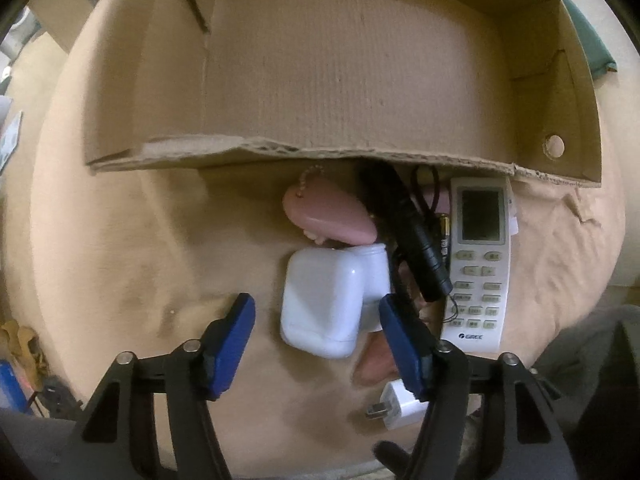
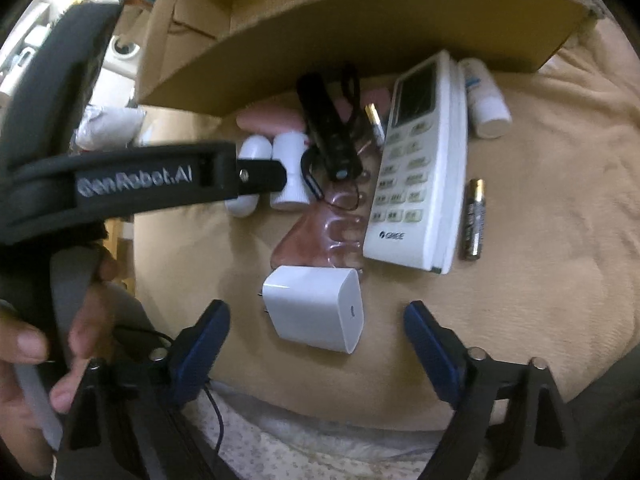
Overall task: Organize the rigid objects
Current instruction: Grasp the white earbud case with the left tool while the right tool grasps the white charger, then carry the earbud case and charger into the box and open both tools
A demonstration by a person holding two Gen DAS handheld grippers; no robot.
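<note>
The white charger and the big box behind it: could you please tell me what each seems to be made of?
White charger: looks like glossy hard plastic, judging by its smooth, rounded edges and soft sheen, with two small prongs, probably metal, at one end.
Big box: corrugated cardboard, matte brown; the torn front edge shows the fluted layers, and fine ribbing runs across its inside.

We see the right gripper [image 2: 316, 320] with jaws apart around a white charger [image 2: 316, 312], pads not touching it; beyond lie a white remote [image 2: 420, 176], a battery [image 2: 474, 220] just beside it, and a cardboard box [image 2: 360, 36].
</note>
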